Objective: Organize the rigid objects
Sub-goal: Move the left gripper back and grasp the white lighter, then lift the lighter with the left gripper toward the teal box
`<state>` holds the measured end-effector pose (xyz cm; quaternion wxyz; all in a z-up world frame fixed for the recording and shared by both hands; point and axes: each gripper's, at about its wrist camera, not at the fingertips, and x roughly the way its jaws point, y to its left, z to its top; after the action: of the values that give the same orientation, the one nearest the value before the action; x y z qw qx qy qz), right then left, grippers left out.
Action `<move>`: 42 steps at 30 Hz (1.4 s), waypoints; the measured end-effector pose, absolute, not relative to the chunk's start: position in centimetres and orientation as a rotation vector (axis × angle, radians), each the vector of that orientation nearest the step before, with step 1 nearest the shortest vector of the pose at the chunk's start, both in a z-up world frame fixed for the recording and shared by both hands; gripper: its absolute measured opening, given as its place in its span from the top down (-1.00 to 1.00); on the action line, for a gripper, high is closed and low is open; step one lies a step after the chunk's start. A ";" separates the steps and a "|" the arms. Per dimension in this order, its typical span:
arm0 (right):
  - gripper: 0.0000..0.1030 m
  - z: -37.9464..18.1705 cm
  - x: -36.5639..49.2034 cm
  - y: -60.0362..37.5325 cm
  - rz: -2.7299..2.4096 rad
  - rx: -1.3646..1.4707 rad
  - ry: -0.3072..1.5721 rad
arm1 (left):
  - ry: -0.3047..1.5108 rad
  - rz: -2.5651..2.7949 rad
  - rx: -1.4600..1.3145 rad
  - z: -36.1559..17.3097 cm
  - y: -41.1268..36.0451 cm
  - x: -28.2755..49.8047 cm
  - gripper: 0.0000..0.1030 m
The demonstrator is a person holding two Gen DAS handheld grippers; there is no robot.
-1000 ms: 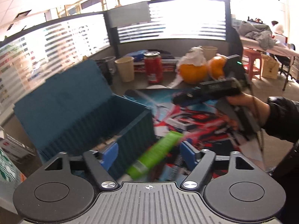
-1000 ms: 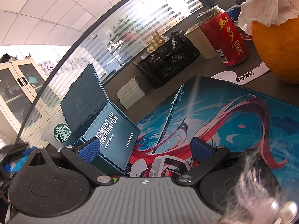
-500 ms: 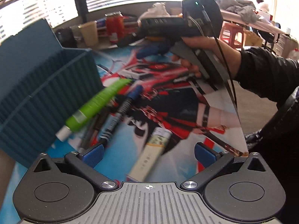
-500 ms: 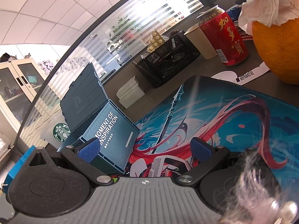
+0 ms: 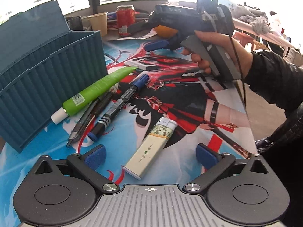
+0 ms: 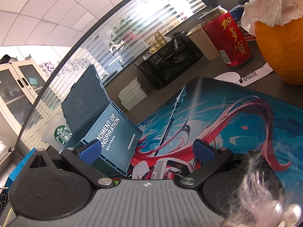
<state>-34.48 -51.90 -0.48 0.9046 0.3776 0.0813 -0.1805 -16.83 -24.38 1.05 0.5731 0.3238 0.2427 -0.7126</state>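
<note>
Left tongs (image 5: 149,156) spread wide, jaws just narrowing slightly, low over the lighter (image 5: 151,146) lying between them on the printed mat (image 5: 189,113), untouched. Beside it: marker (image 5: 118,104), pens (image 5: 89,113), green tube (image 5: 96,90) against the blue box (image 5: 47,79). Right tongs (image 6: 146,150) spread, empty, above the bench.

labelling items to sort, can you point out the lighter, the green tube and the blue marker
lighter (image 5: 151,148), left wrist view, on the middle of its cream body
green tube (image 5: 98,89), left wrist view, on the middle of its green body
blue marker (image 5: 121,102), left wrist view, on the black barrel
</note>
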 end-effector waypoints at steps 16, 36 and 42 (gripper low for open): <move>-1.00 -0.5 -34.6 -51.9 -0.372 0.781 0.166 | 0.534 -1.629 0.688 1.6 -24.0 -20.1 0.60; -1.00 -0.5 -34.5 -51.9 -0.371 0.782 0.165 | 0.371 -1.574 0.683 8.7 -25.3 -17.1 0.60; -1.00 -0.5 -34.6 -51.9 -0.370 0.783 0.164 | 0.331 -1.559 0.706 10.6 -26.8 -15.3 0.60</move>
<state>-34.56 -51.94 -0.51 0.9044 0.3791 0.0791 -0.1792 -15.28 -26.82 10.61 0.6437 0.3101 0.1452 -0.6844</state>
